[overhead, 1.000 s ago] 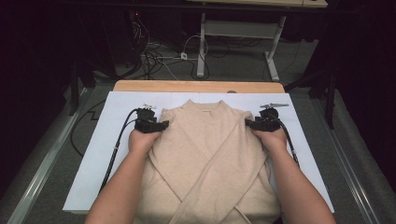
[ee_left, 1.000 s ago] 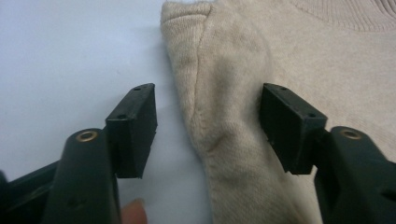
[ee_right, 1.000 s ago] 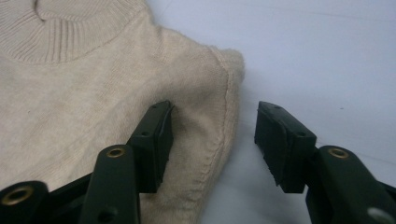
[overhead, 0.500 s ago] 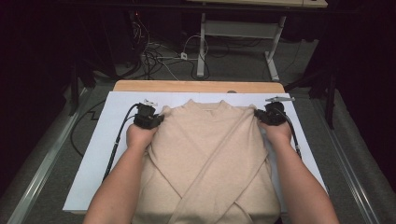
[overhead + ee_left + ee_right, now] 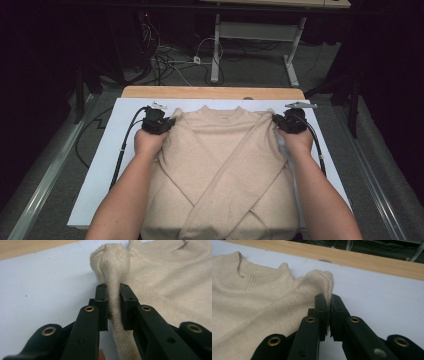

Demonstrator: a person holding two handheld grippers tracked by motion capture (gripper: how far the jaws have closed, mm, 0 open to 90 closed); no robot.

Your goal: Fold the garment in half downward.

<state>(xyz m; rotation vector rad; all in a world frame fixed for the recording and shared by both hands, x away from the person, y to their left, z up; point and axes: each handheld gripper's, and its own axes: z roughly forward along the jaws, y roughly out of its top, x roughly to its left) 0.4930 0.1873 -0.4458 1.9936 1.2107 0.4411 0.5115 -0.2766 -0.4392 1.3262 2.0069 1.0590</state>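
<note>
Between the jaws of the left gripper [image 5: 113,307] a thick fold of the sweater [image 5: 220,170] stands pinched, the pads pressing it from both sides; the jaws have just been closing onto it. The right gripper [image 5: 328,315] likewise has its jaws nearly together on a thinner fold of the knit, having just closed there. Each grip sits at a shoulder corner, one at either side of the collar [image 5: 239,272]. Beyond the jaws the fabric bunches up a little, seemingly lifted just clear of the white sheet [image 5: 105,165], though the high view is too coarse to be sure. Back from the jaws toward the person, the body of the sweater lies flat on the surface with both sleeves crossed over it, its long axis running from the collar to the hem at the near edge. Both hands are level with each other, neither nearer, so the likely fold would bring the shoulders toward the hem together.
</note>
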